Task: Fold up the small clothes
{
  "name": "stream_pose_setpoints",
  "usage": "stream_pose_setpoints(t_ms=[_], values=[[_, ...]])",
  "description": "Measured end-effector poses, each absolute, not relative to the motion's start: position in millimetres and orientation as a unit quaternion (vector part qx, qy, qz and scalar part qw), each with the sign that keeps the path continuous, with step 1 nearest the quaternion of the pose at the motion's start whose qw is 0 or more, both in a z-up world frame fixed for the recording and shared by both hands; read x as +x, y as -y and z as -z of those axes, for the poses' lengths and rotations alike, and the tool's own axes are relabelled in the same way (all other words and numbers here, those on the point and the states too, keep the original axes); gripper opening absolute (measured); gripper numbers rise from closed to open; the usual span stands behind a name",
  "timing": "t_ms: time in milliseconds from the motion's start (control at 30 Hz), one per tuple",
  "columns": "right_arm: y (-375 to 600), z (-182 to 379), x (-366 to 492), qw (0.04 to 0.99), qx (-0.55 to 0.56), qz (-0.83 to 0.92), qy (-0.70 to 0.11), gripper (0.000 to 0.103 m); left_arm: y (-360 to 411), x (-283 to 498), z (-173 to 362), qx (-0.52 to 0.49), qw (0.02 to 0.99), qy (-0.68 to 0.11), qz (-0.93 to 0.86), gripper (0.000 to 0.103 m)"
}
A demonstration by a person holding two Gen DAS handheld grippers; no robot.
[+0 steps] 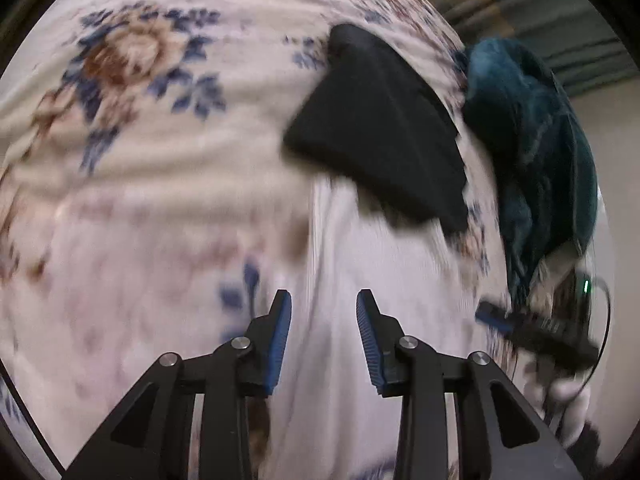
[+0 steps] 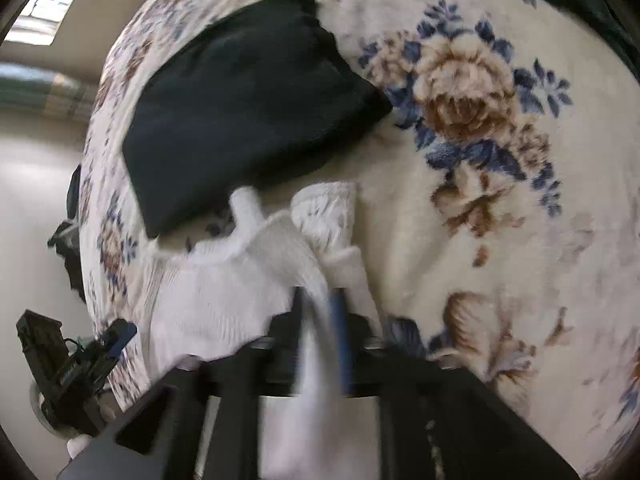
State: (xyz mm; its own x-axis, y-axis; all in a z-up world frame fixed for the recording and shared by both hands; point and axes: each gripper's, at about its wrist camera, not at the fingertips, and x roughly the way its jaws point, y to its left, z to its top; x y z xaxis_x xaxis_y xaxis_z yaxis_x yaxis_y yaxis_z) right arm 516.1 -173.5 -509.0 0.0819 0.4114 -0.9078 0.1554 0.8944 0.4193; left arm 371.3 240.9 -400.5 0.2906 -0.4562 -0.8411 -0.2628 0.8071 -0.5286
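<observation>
One garment, the black cloth [image 2: 248, 108], lies folded flat on the flowered blanket [image 2: 520, 208] at upper left of the right wrist view, apparently finished; the white garment [image 2: 224, 296], lower centre, is still rumpled and unfolded. Right gripper [image 2: 320, 312] has a fold of this white fabric between its fingers, seemingly clamped. Left gripper [image 1: 324, 300] stands parted and empty above pale fabric. Open blanket lies to the right; the bed edge and a teal bundle [image 1: 532, 140] limit the other side.
</observation>
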Motion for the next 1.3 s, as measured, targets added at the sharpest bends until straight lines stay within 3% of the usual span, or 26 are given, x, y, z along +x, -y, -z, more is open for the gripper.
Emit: stream_pose_setpoints(t_ms=[33, 233, 300, 333, 367, 400, 600, 733, 833, 900, 933, 1167, 1200, 1233, 1267, 1300], values=[[174, 503, 508, 0.704, 0.210, -0.101, -0.671, 0.048, -237, 358, 402, -0.297, 0.739, -0.602, 0.065, 0.031], [172, 509, 447, 0.669, 0.200, -0.121, -0.706, 0.049, -212, 311, 424, -0.283, 0.716, -0.636, 0.057, 0.028], [169, 530, 428, 0.637, 0.203, -0.119, -0.734, 0.049, -210, 307, 421, -0.288, 0.731, -0.616, 0.054, 0.008], [167, 537, 422, 0.629, 0.206, -0.117, -0.740, 0.048, -210, 308, 419, -0.284, 0.737, -0.611, 0.046, 0.008], [168, 545, 413, 0.628, 0.215, -0.108, -0.740, 0.017, -211, 307, 420, -0.283, 0.740, -0.609, 0.039, 0.007], [170, 546, 407, 0.635, 0.222, -0.098, -0.733, 0.007, -214, 308, 419, -0.281, 0.741, -0.609, 0.031, 0.007], [200, 535, 401, 0.672, 0.227, -0.025, -0.704, 0.002, -224, 310, 434, -0.258, 0.734, -0.628, 0.019, 0.007], [204, 541, 408, 0.648, 0.235, -0.049, -0.723, 0.003, -223, 311, 420, -0.282, 0.728, -0.623, 0.051, 0.009], [200, 532, 408, 0.633, 0.239, -0.097, -0.730, 0.008, -229, 299, 415, -0.312, 0.716, -0.623, 0.053, 0.016], [203, 530, 402, 0.626, 0.244, -0.104, -0.733, 0.034, -228, 285, 417, -0.313, 0.710, -0.629, 0.049, 0.016], [208, 532, 395, 0.621, 0.249, -0.106, -0.736, 0.055, -227, 279, 420, -0.310, 0.707, -0.634, 0.053, 0.016], [195, 569, 360, 0.573, 0.221, -0.136, -0.777, 0.057, -202, 260, 447, -0.274, 0.702, -0.656, 0.051, 0.016], [191, 573, 358, 0.574, 0.214, -0.138, -0.779, 0.057, -200, 260, 445, -0.263, 0.709, -0.653, 0.041, 0.015], [187, 574, 357, 0.581, 0.205, -0.135, -0.776, 0.044, -199, 261, 443, -0.259, 0.713, -0.651, 0.033, 0.013], [184, 573, 356, 0.595, 0.187, -0.121, -0.772, 0.017, -199, 264, 439, -0.251, 0.718, -0.649, 0.028, 0.007], [182, 572, 354, 0.600, 0.173, -0.114, -0.772, 0.015, -198, 268, 433, -0.233, 0.726, -0.646, 0.018, 0.006]])
